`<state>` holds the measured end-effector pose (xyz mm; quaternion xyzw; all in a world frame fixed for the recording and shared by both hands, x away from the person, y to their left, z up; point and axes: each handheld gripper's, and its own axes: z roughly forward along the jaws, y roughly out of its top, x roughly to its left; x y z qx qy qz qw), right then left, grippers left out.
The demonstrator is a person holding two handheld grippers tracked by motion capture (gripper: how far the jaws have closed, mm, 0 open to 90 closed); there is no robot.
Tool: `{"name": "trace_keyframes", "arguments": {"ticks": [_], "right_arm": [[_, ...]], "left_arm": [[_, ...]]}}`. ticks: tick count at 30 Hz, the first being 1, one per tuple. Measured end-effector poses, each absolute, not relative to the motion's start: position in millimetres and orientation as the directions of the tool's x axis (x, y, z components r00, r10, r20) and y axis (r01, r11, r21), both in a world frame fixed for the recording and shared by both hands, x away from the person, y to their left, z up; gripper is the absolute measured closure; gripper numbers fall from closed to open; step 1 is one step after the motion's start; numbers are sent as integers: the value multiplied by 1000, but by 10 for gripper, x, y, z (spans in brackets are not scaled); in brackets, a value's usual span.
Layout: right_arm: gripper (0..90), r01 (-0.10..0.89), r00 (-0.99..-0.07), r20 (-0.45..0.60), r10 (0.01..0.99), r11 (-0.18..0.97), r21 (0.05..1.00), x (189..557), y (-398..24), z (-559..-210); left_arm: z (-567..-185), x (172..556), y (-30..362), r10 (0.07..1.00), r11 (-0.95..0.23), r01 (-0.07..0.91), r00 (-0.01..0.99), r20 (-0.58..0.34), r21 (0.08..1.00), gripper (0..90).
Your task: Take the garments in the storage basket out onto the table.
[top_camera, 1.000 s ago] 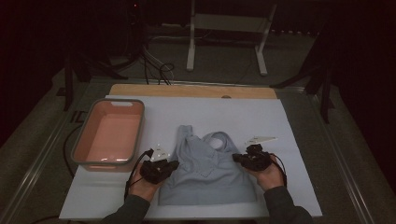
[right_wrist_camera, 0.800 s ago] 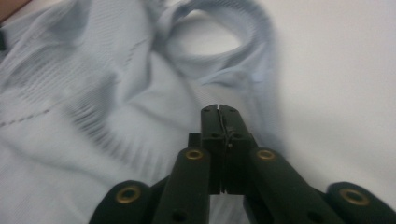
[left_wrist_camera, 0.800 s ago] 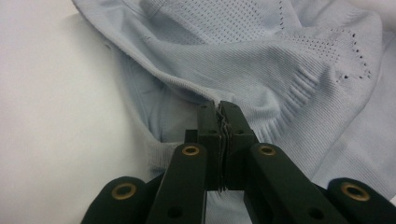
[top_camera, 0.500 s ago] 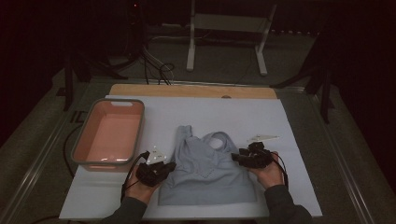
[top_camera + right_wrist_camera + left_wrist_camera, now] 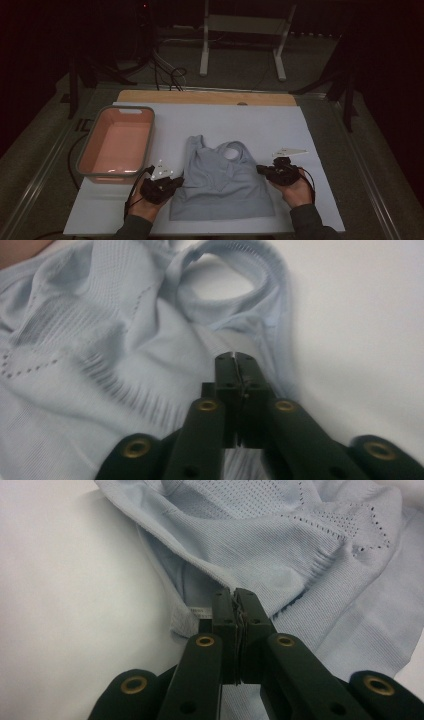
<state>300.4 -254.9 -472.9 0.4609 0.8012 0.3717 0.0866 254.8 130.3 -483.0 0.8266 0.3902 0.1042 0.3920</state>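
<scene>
A light blue knit sleeveless top (image 5: 222, 185) lies flat on the white table cover, straps toward the far side. My left gripper (image 5: 178, 181) is at its left side edge, shut on the cloth. In the left gripper view the jaws (image 5: 235, 594) pinch a fold of the top (image 5: 280, 555) beside a small label. My right gripper (image 5: 260, 170) is at the top's right edge below the armhole. Its jaws have just been closing and now stand together (image 5: 234, 358) with a thin sliver of the top (image 5: 125, 370) between the pads.
A pink bin with a grey rim (image 5: 85, 156) stands on the left of the white cover (image 5: 260, 125). A wooden board edge (image 5: 205, 96) runs along the far side. A white metal stand (image 5: 240, 35) and cables lie on the floor beyond.
</scene>
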Motion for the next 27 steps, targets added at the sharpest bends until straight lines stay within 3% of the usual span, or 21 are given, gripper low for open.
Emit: {"name": "trace_keyframes", "arguments": {"ticks": [1, 2, 4, 7, 10, 11, 13, 14, 15, 27], "right_arm": [[739, 673, -554, 205, 807, 288, 681, 3022, -2554, -4735], [739, 673, -554, 205, 807, 288, 681, 3022, -2554, -4735], [581, 675, -540, 200, 818, 279, 683, 3102, -2513, -4773], [506, 687, -552, 204, 809, 302, 660, 3181, -2430, -4836], [537, 708, -561, 217, 799, 327, 626, 3232, -2351, -4910], [587, 716, -563, 228, 794, 331, 615, 3237, -2341, -4924], [794, 716, -587, 245, 772, 354, 601, 3226, -2337, -4934], [794, 716, -587, 245, 772, 354, 601, 3226, -2337, -4934], [899, 709, -592, 225, 774, 368, 602, 3201, -2334, -4922], [900, 675, -600, 200, 774, 355, 647, 3002, -2493, -4776]], "left_arm": [[-4830, 2547, 1297, 727, -389, 563, 674, -133, 730, 897], [-4830, 2547, 1297, 727, -389, 563, 674, -133, 730, 897], [-4830, 2540, 1295, 727, -389, 561, 675, -131, 731, 897], [-4835, 2535, 1304, 725, -389, 562, 676, -134, 730, 896], [-4836, 2523, 1309, 725, -385, 566, 674, -140, 729, 896], [-4838, 2516, 1308, 726, -381, 568, 673, -145, 730, 896], [-4841, 2511, 1307, 723, -388, 567, 676, -141, 726, 896], [-4841, 2511, 1307, 723, -388, 567, 676, -141, 726, 896], [-4845, 2506, 1301, 724, -388, 568, 675, -142, 726, 896], [-4845, 2500, 1314, 726, -390, 571, 674, -141, 723, 896]]}}
